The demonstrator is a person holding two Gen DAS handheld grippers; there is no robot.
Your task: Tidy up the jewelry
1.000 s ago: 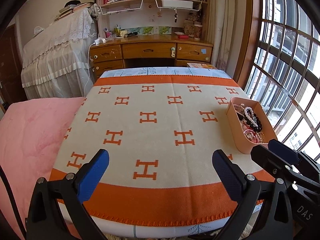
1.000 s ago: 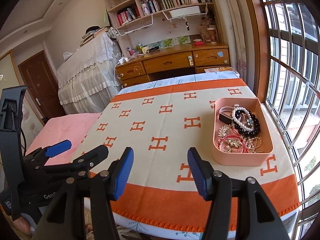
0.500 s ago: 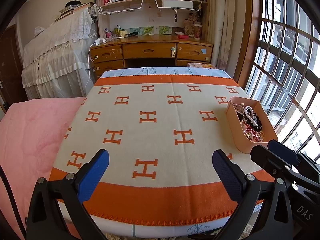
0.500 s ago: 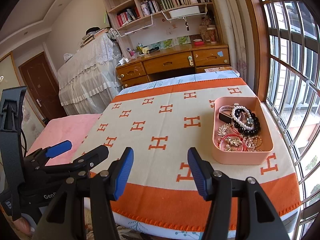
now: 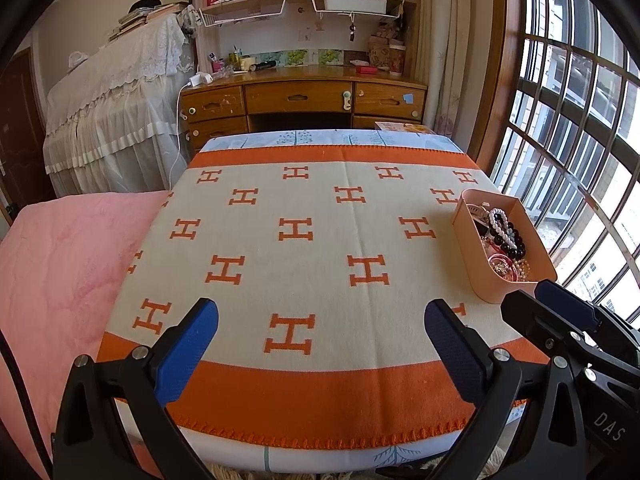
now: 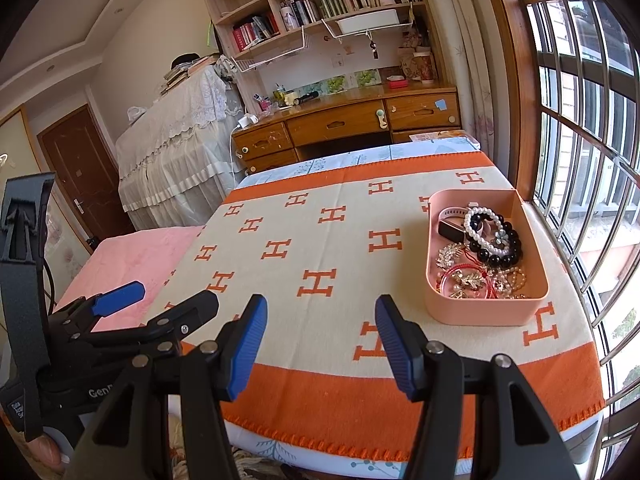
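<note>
A pink tray [image 6: 476, 314] sits on the right side of the orange and cream blanket [image 6: 320, 248], near the window. It holds a white pearl bracelet [image 6: 476, 224], a black bead bracelet [image 6: 500, 254], a watch, red cords and gold pieces. In the left wrist view the tray [image 5: 470, 240] is at the far right. My left gripper [image 5: 320, 332] is open and empty above the blanket's near edge. My right gripper [image 6: 320, 332] is open and empty, left of the tray and short of it. The left gripper also shows in the right wrist view [image 6: 152, 304].
A pink quilt [image 5: 60, 264] lies left of the blanket. A barred window [image 6: 592, 160] runs along the right. A wooden desk [image 5: 304, 98] with shelves of books stands behind the bed, and a lace-covered piece of furniture [image 5: 112, 120] stands at the back left.
</note>
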